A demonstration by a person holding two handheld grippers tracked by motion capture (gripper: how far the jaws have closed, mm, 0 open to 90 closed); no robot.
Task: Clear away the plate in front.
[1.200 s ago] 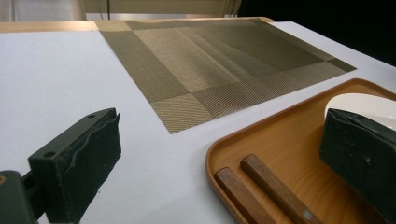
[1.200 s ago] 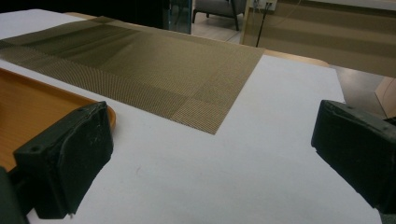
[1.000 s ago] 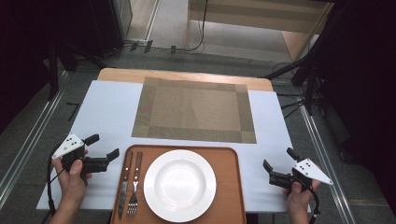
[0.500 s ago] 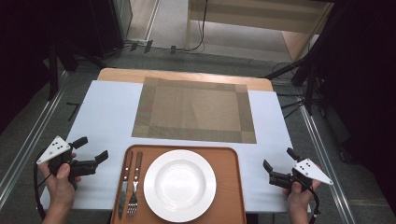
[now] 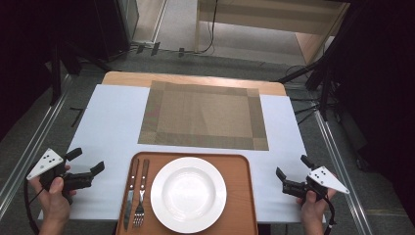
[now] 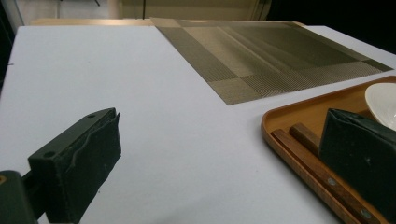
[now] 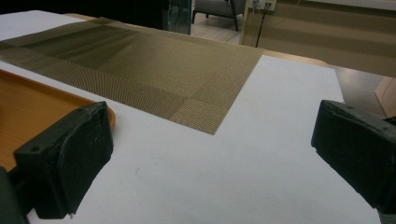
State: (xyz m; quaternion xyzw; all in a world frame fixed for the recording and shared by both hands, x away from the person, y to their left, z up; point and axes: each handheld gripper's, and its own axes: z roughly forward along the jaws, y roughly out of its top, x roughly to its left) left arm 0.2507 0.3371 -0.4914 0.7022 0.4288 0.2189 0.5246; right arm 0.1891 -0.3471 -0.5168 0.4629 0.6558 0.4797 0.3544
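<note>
The wooden-handled knife [image 5: 129,195] and fork [image 5: 141,194] lie side by side along the left edge of the orange-brown wooden tray [image 5: 242,196], just left of the round white plate [image 5: 188,194] at its centre. These are the things nearest the left hand-held gripper [image 5: 88,167], which hovers over the white desk [image 5: 107,122] just left of the tray, its jaws spread wide and empty. The right hand-held gripper [image 5: 291,173], also wide open and holding nothing, waits to the right of the tray. Beyond the tray lies the woven olive-brown placemat [image 5: 203,115].

The risk I see: the knife and fork lie flat and close together against the tray's raised rim, so a jaw coming in low could catch the rim, nudge both pieces, or pinch the two at once. The thin handles could also slip from the pads.
</note>
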